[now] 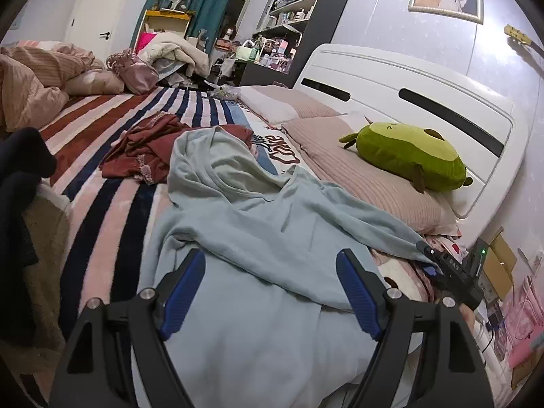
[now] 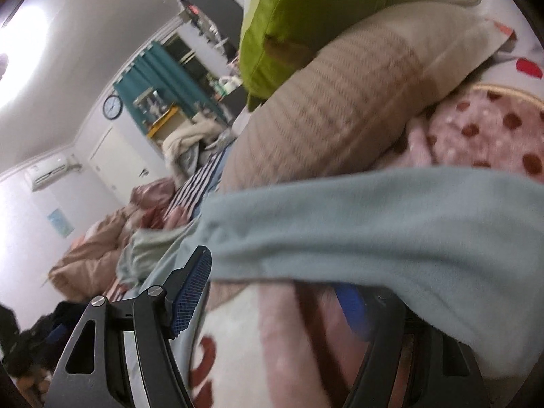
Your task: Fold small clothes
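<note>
A pale blue long-sleeved top (image 1: 258, 238) lies spread on the bed, neck end away from me and one sleeve stretched to the right. My left gripper (image 1: 272, 285) hovers open over the top's lower body, holding nothing. My right gripper (image 1: 442, 265) shows in the left wrist view at the end of that sleeve. In the right wrist view the right gripper (image 2: 275, 292) has its jaws apart, and the sleeve (image 2: 374, 231) drapes across them and covers the right finger. A crumpled dark red garment (image 1: 149, 146) lies further up the bed.
A green plush toy (image 1: 408, 156) rests on beige pillows (image 1: 360, 176) against the white headboard (image 1: 425, 88). The striped blanket (image 1: 112, 183) covers the bed. A heap of pink bedding (image 1: 37, 74) lies at the far left. Boxes (image 1: 499, 265) stand at the right.
</note>
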Demonstrator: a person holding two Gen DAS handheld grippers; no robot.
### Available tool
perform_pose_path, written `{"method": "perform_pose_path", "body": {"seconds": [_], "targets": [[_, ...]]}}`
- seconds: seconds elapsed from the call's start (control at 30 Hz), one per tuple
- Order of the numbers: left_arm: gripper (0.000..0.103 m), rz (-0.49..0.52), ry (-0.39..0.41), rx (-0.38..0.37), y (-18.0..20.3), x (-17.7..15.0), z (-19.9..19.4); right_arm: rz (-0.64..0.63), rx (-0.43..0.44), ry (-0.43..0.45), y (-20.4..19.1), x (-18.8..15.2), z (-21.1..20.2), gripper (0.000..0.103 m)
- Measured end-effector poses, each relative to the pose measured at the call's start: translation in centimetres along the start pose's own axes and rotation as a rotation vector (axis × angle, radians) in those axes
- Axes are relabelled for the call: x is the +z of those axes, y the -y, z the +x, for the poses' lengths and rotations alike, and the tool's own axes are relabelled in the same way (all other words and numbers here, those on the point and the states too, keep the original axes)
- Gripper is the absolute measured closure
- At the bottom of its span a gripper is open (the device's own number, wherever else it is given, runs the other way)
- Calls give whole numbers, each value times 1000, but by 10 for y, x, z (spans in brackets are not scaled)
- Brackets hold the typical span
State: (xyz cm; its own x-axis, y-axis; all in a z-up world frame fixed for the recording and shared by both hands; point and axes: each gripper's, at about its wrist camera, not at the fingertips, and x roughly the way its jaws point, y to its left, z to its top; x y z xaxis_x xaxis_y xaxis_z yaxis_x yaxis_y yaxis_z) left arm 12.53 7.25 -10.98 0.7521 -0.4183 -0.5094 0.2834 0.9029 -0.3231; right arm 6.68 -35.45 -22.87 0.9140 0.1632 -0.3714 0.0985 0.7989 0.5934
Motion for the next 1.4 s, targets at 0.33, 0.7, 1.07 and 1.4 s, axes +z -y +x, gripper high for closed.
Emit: {"method": "perform_pose_path", "body": {"seconds": [0.33, 0.7, 1.07, 1.4], "targets": [[27, -13, 22, 17, -8, 0, -6, -72, -118, 70, -9, 20, 6, 97], [27, -13, 40, 12, -9, 1, -9, -634, 129, 31, -141, 14, -10, 98], [26, -24, 38, 30, -17, -4, -15, -975, 264, -533, -202, -122, 60, 87], [25, -36, 50, 18, -23, -4, -20, -578, 336, -430, -147, -55, -2, 44]]}}
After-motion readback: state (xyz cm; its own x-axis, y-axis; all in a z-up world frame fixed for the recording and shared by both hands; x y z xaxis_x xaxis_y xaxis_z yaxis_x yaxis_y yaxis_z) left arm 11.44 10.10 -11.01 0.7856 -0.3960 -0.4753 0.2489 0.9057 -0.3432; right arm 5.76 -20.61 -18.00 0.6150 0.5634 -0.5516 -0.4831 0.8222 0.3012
